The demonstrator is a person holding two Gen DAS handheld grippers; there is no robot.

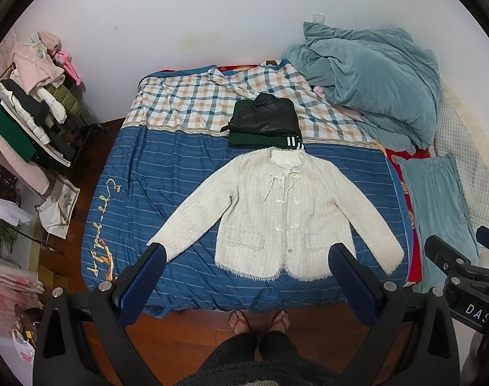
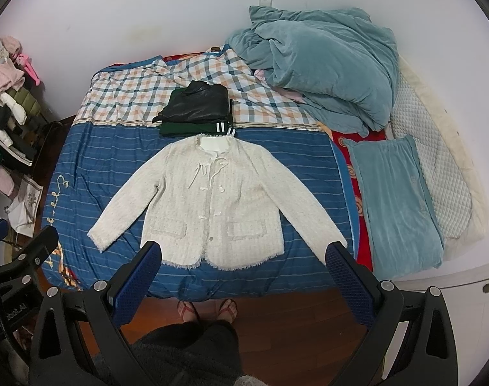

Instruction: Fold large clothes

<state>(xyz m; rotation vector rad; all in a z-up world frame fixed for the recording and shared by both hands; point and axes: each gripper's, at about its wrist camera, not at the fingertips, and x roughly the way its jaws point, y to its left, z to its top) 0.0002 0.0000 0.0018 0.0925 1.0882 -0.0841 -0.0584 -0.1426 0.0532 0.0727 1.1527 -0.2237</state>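
Your cream jacket (image 1: 276, 212) lies flat on the bed (image 1: 180, 167), collar away from you, sleeves spread sideways. Left gripper (image 1: 246, 254) and right gripper (image 2: 244, 251) hover above its hem, jaws wide apart, empty.

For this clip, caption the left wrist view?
Open left hand-held gripper above a cream jacket spread flat on the bed.

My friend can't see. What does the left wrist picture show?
A cream tweed jacket lies flat, sleeves spread, on a blue striped bed cover. The open left gripper hovers above its hem, and folded dark clothes sit behind its collar.
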